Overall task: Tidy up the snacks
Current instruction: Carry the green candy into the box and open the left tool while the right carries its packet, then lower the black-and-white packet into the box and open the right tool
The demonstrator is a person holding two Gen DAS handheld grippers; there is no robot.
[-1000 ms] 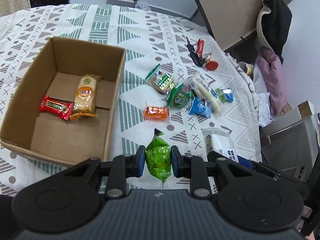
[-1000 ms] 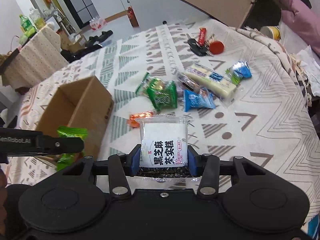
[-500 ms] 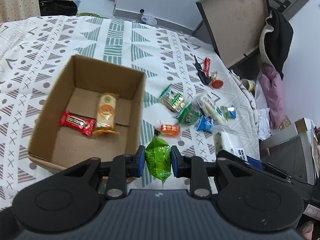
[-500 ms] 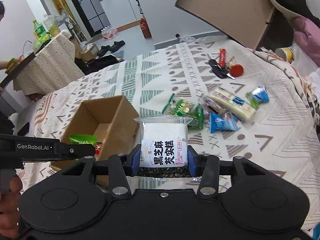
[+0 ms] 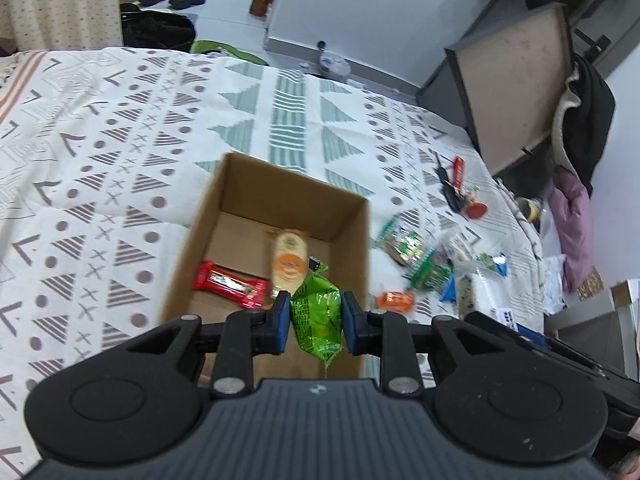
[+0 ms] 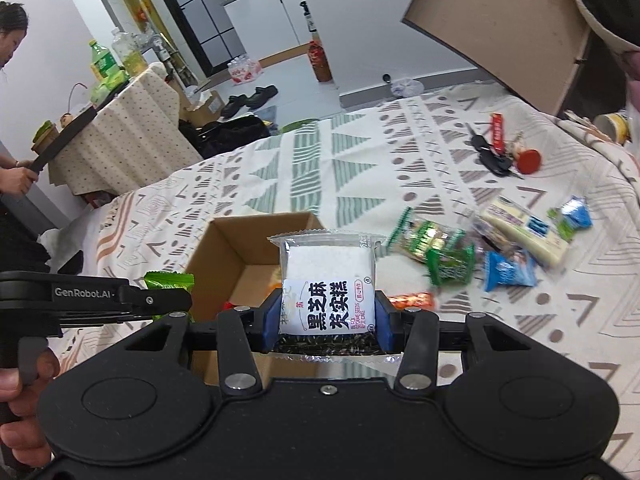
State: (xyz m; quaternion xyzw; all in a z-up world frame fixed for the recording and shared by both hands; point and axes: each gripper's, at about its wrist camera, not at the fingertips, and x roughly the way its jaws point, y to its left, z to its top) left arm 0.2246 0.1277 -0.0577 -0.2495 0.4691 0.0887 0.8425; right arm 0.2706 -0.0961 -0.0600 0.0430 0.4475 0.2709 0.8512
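My left gripper point(image 5: 315, 317) is shut on a green snack packet point(image 5: 318, 316), held above the near right corner of the open cardboard box point(image 5: 348, 256). Inside the box lie a red bar point(image 5: 230, 284) and an orange-and-cream cracker pack point(image 5: 289, 262). My right gripper point(image 6: 327, 320) is shut on a white sesame rice cake packet point(image 6: 328, 284), above the box's point(image 6: 228, 252) near right side. In the right wrist view the left gripper point(image 6: 160, 300) shows at the left with the green packet point(image 6: 168, 282).
Loose snacks lie on the patterned cloth right of the box: an orange packet point(image 5: 396, 300), green packets point(image 6: 440, 252), a blue packet point(image 6: 508, 272), a long white pack point(image 6: 524, 232). Keys and a red tag point(image 6: 498, 148) lie farther back. A person point(image 6: 12, 176) stands at far left.
Both grippers have moved left with their packets, from over the cloth to over the box. The green packet now hangs above the box's near right corner.
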